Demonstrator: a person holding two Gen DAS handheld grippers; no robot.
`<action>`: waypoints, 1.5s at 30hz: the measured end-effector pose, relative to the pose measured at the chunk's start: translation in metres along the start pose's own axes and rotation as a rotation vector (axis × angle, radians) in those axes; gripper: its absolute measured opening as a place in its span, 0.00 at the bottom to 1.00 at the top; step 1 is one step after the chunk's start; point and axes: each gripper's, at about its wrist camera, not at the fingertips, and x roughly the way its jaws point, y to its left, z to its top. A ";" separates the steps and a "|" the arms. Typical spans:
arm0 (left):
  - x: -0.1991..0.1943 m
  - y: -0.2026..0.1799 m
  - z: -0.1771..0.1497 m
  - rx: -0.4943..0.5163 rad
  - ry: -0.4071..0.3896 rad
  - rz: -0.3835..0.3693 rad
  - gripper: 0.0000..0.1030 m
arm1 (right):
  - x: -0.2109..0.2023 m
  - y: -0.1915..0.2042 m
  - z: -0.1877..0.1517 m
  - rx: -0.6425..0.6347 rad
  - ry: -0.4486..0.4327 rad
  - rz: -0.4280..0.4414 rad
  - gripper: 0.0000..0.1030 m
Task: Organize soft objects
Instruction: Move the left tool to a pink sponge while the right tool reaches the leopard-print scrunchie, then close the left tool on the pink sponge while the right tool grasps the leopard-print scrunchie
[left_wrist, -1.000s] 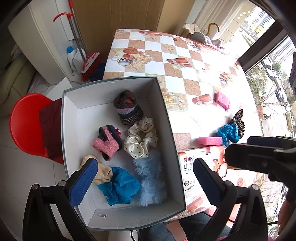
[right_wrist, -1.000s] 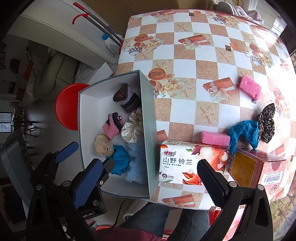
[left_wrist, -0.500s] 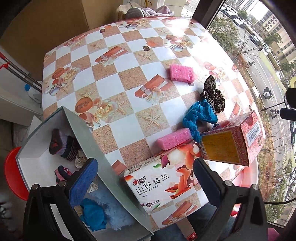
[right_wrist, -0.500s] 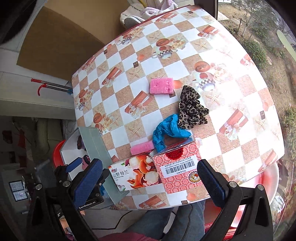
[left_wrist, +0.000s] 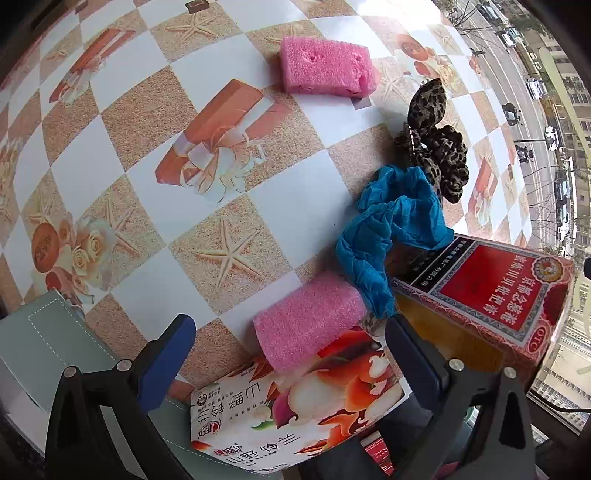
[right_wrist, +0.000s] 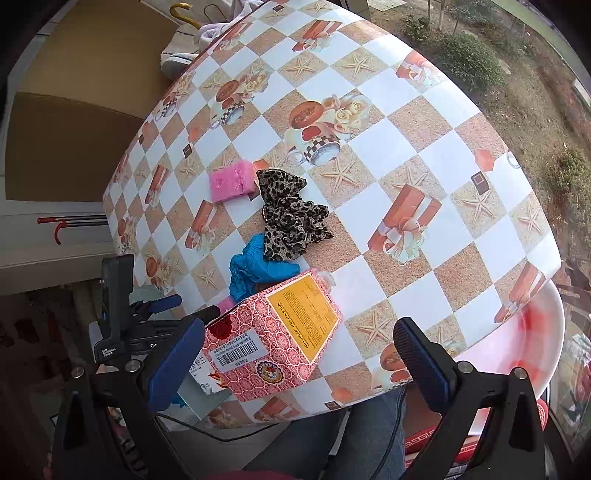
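Left wrist view, left to right: a corner of the grey-green box (left_wrist: 44, 332) at the lower left; my left fingers (left_wrist: 291, 354), spread wide and gripping nothing, above the tissue pack (left_wrist: 295, 398). A near pink sponge (left_wrist: 310, 325) lies between the pads, resting on the pack's far edge. A far pink sponge (left_wrist: 325, 66) sits well apart, up the checkered tabletop (left_wrist: 122, 177). To the right, the blue cloth (left_wrist: 391, 229) touches the near sponge and drapes against the red medicine carton (left_wrist: 498, 295); the leopard-print scrunchie (left_wrist: 436, 147) lies just behind the cloth, touching it.

Right wrist view, left to right: the left gripper's body at the tabletop's edge; the far pink sponge (right_wrist: 231, 181); the blue cloth (right_wrist: 255, 269) with the scrunchie (right_wrist: 288, 218) overlapping its far side; the red carton (right_wrist: 280, 336) in front of both. My right fingers (right_wrist: 295, 365) are open and empty, straddling the carton's near end without touching it.
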 end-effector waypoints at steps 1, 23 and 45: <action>0.005 -0.002 0.003 0.013 0.016 0.019 1.00 | 0.001 -0.003 0.002 0.005 0.004 0.000 1.00; -0.026 0.051 -0.002 -0.229 -0.133 0.117 1.00 | 0.089 0.010 0.079 -0.149 0.134 -0.133 1.00; 0.022 0.071 0.008 -0.417 -0.091 0.102 1.00 | 0.174 -0.034 0.095 -0.219 0.249 -0.413 1.00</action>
